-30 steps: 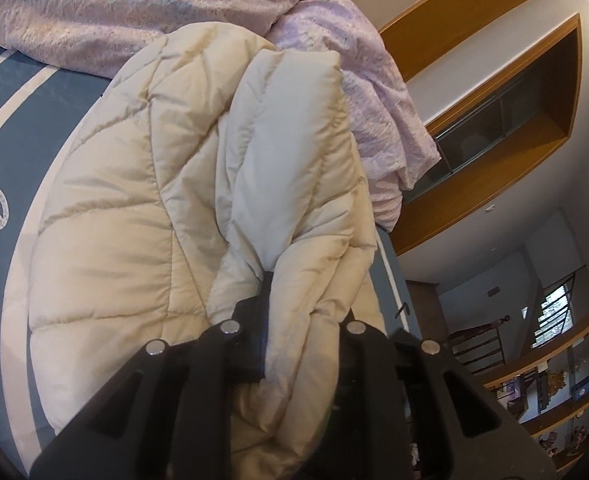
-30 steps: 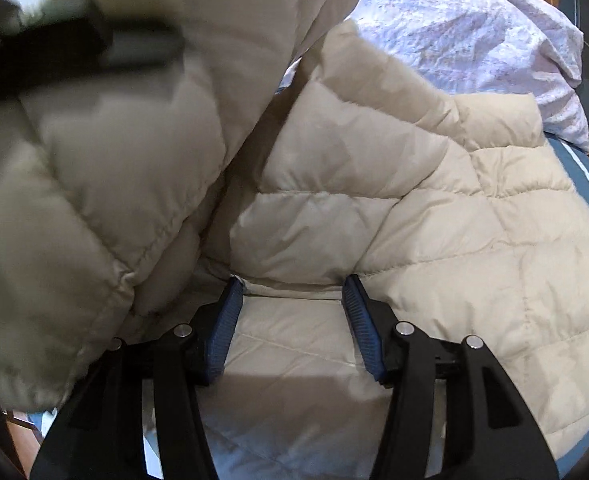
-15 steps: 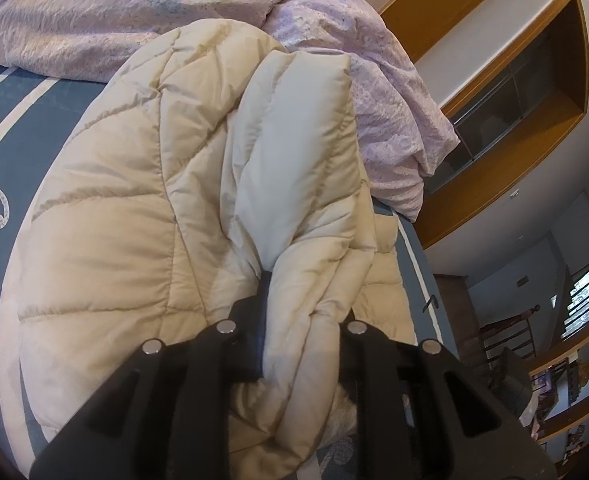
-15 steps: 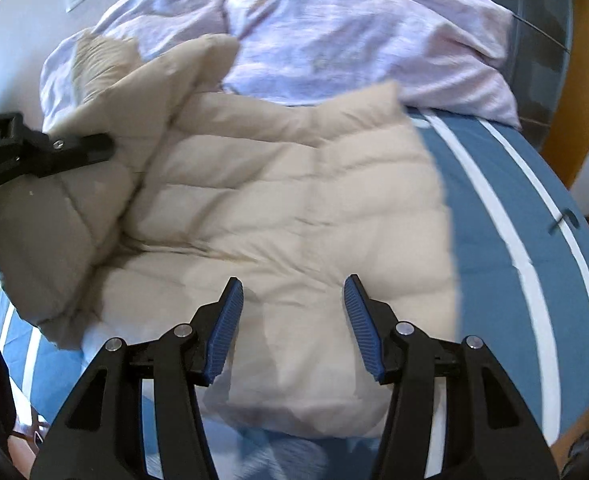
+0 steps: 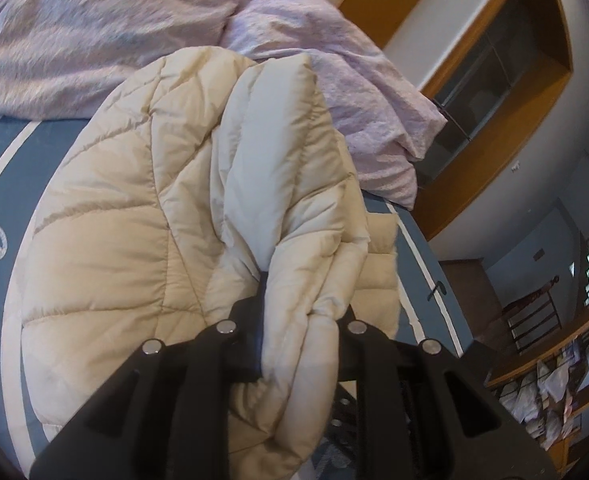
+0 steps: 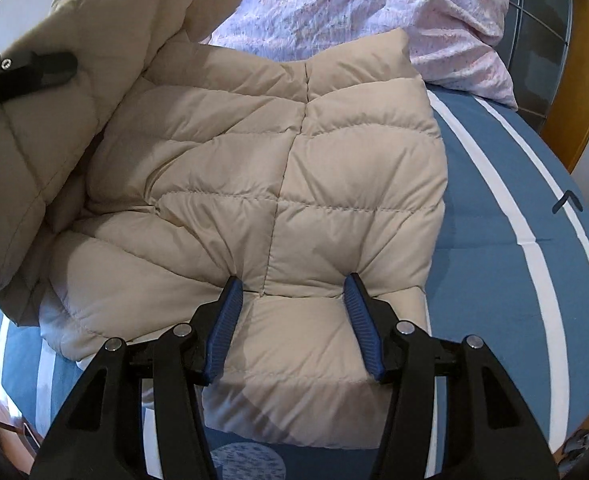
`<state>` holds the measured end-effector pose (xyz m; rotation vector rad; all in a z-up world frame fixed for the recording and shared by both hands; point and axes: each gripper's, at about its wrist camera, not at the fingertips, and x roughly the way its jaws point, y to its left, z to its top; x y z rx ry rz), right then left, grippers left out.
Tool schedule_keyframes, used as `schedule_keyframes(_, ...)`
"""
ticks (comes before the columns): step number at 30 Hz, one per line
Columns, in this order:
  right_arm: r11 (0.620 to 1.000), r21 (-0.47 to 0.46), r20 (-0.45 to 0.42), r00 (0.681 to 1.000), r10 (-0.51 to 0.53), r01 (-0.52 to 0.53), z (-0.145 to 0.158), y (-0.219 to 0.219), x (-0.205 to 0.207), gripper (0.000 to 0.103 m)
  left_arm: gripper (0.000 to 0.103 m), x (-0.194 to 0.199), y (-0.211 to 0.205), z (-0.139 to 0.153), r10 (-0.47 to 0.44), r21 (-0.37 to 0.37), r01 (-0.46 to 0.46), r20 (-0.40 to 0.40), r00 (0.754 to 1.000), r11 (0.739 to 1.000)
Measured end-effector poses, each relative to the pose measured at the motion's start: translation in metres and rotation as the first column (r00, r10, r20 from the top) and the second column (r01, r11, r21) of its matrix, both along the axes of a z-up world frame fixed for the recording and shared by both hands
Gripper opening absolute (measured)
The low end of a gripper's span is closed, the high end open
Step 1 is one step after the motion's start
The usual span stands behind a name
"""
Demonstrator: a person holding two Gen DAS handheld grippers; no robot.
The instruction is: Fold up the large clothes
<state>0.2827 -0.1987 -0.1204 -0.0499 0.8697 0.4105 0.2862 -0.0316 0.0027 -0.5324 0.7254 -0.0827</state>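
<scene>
A cream quilted puffer jacket [image 6: 294, 168] lies spread on the blue bed. My left gripper [image 5: 302, 320] is shut on a thick fold of the jacket [image 5: 278, 184] and holds it lifted above the rest; it also shows at the left edge of the right wrist view [image 6: 26, 68]. My right gripper [image 6: 292, 292] is open, its blue pads [image 6: 230, 312] pressed down into the jacket's near part, one on each side of a seam. No fabric is pinched between them.
The blue bedcover with white stripes [image 6: 534, 240] extends to the right. A crumpled lilac duvet [image 6: 374, 12] lies behind the jacket, also in the left wrist view [image 5: 134, 28]. A wooden frame with dark glass [image 5: 494, 80] and shelves [image 5: 554, 380] stand beyond the bed.
My right gripper has come down and forward, its open pads now pressing into the jacket. My left gripper still holds the lifted fold and has shifted a little.
</scene>
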Motion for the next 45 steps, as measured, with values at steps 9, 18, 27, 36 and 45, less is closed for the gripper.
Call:
schedule_keyframes(9, 0.998, 0.068, 0.008, 1.0, -0.009, 0.009, -0.001, -0.008, -0.001, 0.055, 0.019, 0.012, -0.041, -0.006, -0.064, 0.013, 0.065, -0.02, 0.998, 0.998)
schedule_keyframes(18, 0.988, 0.151, -0.016, 1.0, -0.022, 0.024, -0.001, -0.018, -0.001, 0.055, 0.026, 0.033, -0.073, -0.026, -0.131, 0.01, 0.133, -0.116, 0.985, 0.991)
schedule_keyframes(27, 0.983, 0.179, -0.038, 0.999, -0.039, 0.045, 0.0, -0.023, 0.001, 0.055, 0.074, 0.006, -0.054, 0.016, -0.125, 0.048, 0.127, -0.045, 0.991, 0.991)
schedule_keyframes(36, 0.98, 0.188, -0.052, 0.997, -0.06, 0.069, 0.003, -0.025, -0.001, 0.055, 0.075, -0.012, -0.006, 0.03, 0.028, 0.195, -0.017, -0.051, 0.998, 0.981)
schedule_keyframes(45, 0.979, 0.191, -0.053, 0.997, -0.061, 0.07, 0.002, -0.025, -0.002, 0.055, 0.075, -0.004, 0.042, -0.006, 0.147, 0.236, -0.111, -0.139, 0.979, 0.965)
